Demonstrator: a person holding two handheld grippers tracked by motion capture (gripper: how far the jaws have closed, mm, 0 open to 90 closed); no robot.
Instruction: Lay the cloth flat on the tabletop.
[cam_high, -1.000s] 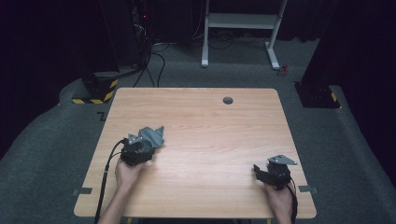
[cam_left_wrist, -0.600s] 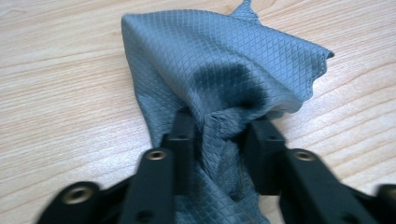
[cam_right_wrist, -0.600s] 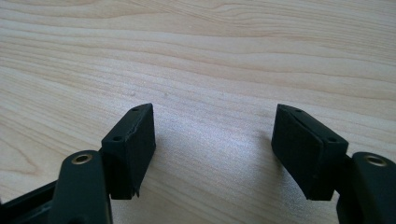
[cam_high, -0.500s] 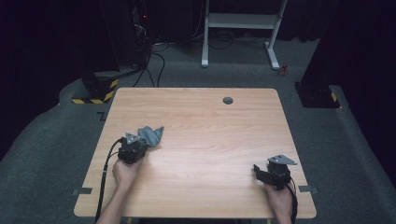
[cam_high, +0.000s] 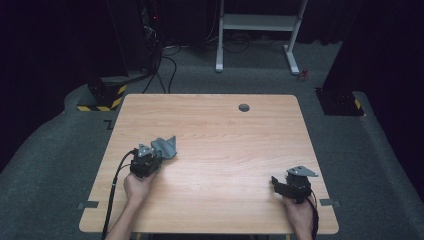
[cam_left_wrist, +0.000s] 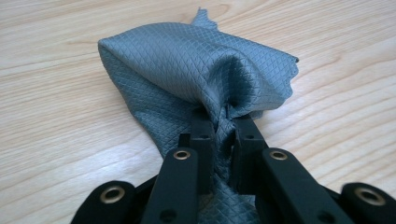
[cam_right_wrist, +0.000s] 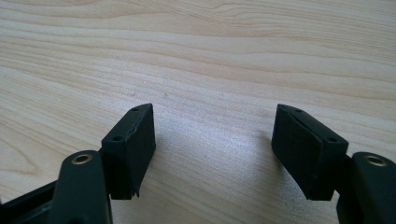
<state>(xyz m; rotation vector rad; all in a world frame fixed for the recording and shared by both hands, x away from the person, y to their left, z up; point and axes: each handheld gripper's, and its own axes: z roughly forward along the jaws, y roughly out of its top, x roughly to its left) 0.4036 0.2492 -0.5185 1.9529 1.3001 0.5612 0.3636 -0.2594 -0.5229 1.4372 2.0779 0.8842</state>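
My left gripper (cam_left_wrist: 219, 122) has just been closing and now pinches a bunched fold of the grey quilted cloth (cam_left_wrist: 196, 70) on the desk (cam_high: 225, 145), left of centre; lift slowly, right gripper (cam_right_wrist: 215, 149) idle, fingers apart.

Left gripper (cam_high: 156, 156) points toward 1 o'clock, its jaws just closed nearly together; right gripper (cam_high: 276, 183) points toward 10 o'clock, jaws wide apart.

A grey-blue quilted cloth (cam_left_wrist: 196, 70) lies bunched on the left half of the table (cam_high: 225, 130), one fold seemingly lifted.
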